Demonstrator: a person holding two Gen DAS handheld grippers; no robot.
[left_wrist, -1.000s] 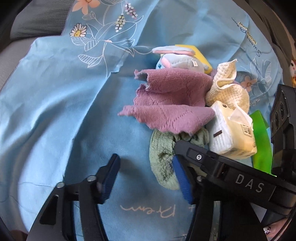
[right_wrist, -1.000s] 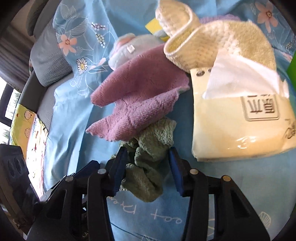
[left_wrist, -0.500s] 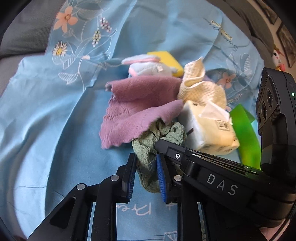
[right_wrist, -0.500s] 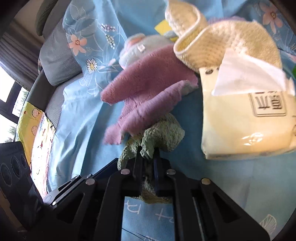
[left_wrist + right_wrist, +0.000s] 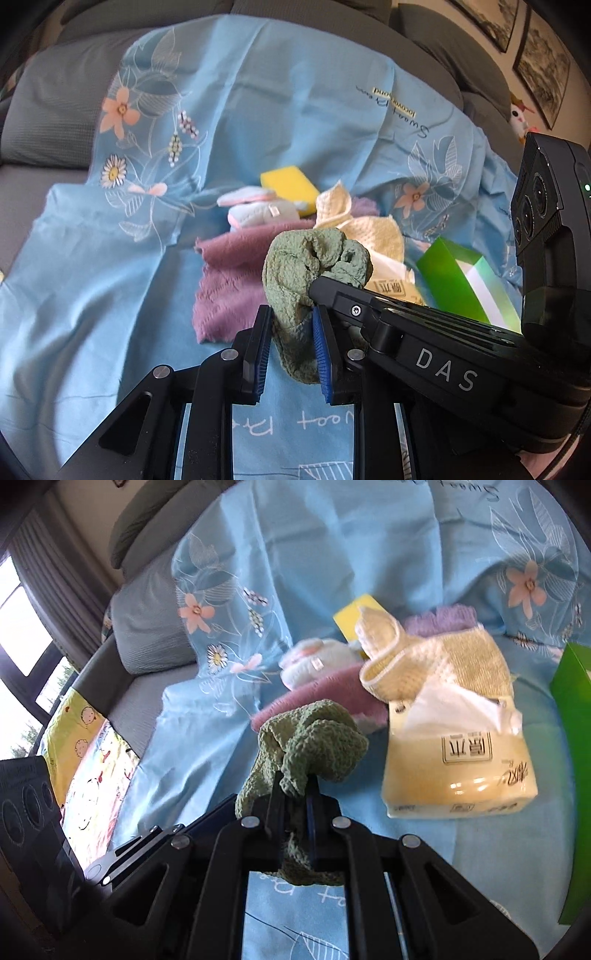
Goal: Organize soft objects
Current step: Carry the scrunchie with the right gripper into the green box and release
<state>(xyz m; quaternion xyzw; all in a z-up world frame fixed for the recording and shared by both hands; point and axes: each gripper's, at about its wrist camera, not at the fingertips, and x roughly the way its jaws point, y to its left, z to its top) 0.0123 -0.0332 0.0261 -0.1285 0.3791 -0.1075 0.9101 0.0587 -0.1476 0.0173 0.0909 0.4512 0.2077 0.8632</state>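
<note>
Across the grey sofa (image 5: 48, 110) lies a wide blue floral sheet (image 5: 92, 277), spread out, it seems, to serve as the working surface for the sorting. On it the soft things sit in one loose heap, probably because none has been sorted yet. Largest of the heap is a purple cloth (image 5: 229, 280), flat and partly under the others. Next comes a pale yellow tissue pack (image 5: 458, 771) with a tissue pulled up from its slot; a cream knitted cloth (image 5: 436, 664) leans against its far side. A green box (image 5: 458, 280) stands just beside the pack, at the heap's edge. Behind these are a small white and pink plush toy (image 5: 314, 661) and a yellow sponge (image 5: 288, 184).

One green cloth (image 5: 314, 258) is raised off the sheet, bunched and hanging in folds. Both tools pinch it: the left gripper (image 5: 291, 343) has its blue pads pressed onto one bunched part, and the right gripper (image 5: 295, 805) is clamped nearly together on another. Two grips close by each other suggest the person means to pull the cloth open, likely for folding.
</note>
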